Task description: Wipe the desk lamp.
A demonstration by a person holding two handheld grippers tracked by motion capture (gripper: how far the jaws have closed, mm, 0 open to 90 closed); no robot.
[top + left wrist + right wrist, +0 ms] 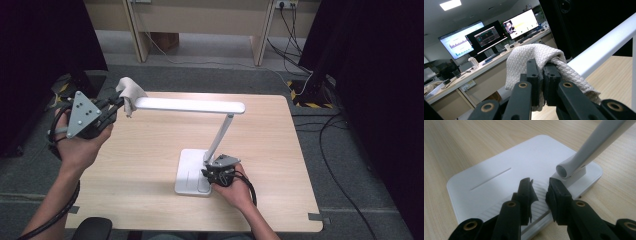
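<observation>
Two grippers are working around one white desk lamp (207, 145) that is standing on the light wooden table (145, 160). The lamp's flat base (191, 170) is sitting a little toward 5 o'clock of the table's middle, its slanted arm (220, 135) is rising toward 1 o'clock, and its long head bar (190, 105) is stretching toward 9 o'clock, high above the tabletop.

At the bar's 9 o'clock end, a pale quilted cloth (131, 92) is lying against the bar. The left gripper (117, 106) is pinching that cloth: in the left gripper view the black fingers (533, 75) are pressing together with the cloth (531, 56) bunched over and between them, and the white bar (599, 47) is running off toward 2 o'clock. The person's left hand (80, 142) is holding this gripper near the table's 10 o'clock corner.

At the base, the right gripper (212, 172) is hovering at the base's 3 o'clock edge, held by the right hand (235, 192). In the right gripper view its fingers (557, 195) are standing apart with nothing between them, just above the ribbed part of the base (506, 175), with the arm's hinge (569, 170) near at 1 o'clock.

Beyond the table, a long desk with lit monitors (486, 35) is showing in the left gripper view.
</observation>
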